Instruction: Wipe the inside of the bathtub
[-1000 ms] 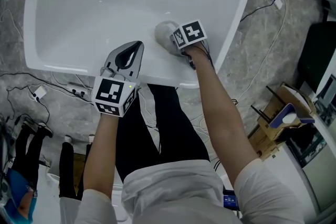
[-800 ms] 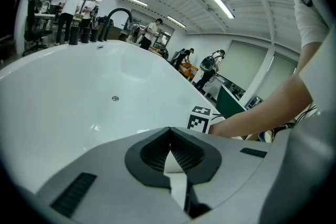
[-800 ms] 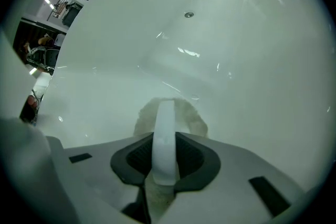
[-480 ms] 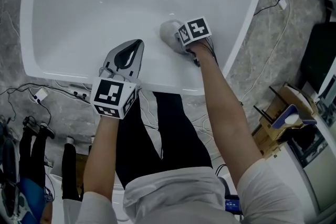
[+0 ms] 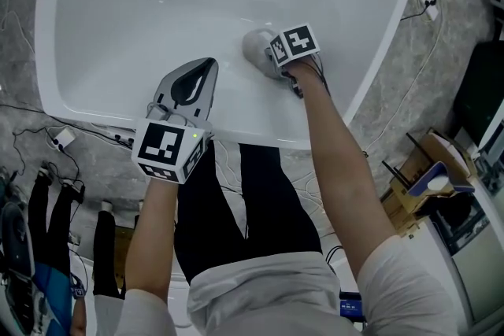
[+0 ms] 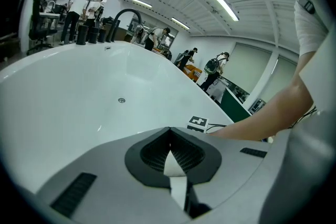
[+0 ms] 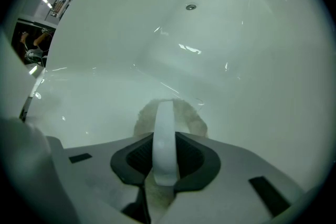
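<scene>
One pale fluffy pad (image 5: 252, 46) sits inside the white glossy bathtub (image 5: 157, 4), clamped by the right gripper (image 7: 164, 139); the left gripper (image 6: 170, 157), jaws together, hovers over the tub's rim.

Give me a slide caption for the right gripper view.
Right gripper, jaws shut on a fuzzy pad's white handle, holds the pad against the bathtub's inner wall.

the broad bathtub (image 5: 157, 4) basin lies open and unobstructed.
</scene>
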Demonstrator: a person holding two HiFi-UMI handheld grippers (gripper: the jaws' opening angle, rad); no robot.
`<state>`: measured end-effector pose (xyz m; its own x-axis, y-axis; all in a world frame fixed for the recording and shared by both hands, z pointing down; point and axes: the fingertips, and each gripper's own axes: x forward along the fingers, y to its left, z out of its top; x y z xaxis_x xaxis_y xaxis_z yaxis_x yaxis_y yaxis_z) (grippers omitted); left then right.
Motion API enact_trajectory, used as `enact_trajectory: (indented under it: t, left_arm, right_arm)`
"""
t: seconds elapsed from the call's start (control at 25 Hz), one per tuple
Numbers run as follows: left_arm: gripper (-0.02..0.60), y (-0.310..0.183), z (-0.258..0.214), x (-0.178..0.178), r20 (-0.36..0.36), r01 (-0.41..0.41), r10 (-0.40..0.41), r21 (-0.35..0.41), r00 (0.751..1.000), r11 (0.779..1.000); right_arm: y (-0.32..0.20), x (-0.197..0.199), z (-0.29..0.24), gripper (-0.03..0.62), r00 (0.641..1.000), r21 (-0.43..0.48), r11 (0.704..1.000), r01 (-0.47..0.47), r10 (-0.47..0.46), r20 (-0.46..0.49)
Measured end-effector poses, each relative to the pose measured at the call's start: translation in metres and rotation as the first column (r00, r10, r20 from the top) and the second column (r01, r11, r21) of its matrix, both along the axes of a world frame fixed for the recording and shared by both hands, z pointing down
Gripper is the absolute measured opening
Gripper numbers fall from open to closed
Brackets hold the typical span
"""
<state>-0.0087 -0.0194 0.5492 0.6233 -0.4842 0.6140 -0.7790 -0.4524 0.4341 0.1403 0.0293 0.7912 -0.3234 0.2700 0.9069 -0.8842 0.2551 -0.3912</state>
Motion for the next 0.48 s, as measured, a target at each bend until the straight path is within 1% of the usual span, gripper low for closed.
enact_trajectory:
  t: [0.24,0.48]
  left_arm:
    - [0.011,-0.017,-0.013,-0.016,-0.005,0.034,-0.034,0.033,0.999,0.999]
    - [0.011,-0.027,-0.017,-0.038,0.002,0.064,-0.065,0.05,0.998,0.997]
  right_arm:
    - [-0.008,-0.024,0.001,0.094,0.999,0.009,0.999,0.032,-0.032,0.024]
    - [-0.02,-0.065,-0.004,0.094,0.996,0.041,0.997,0.065,-0.067,0.066]
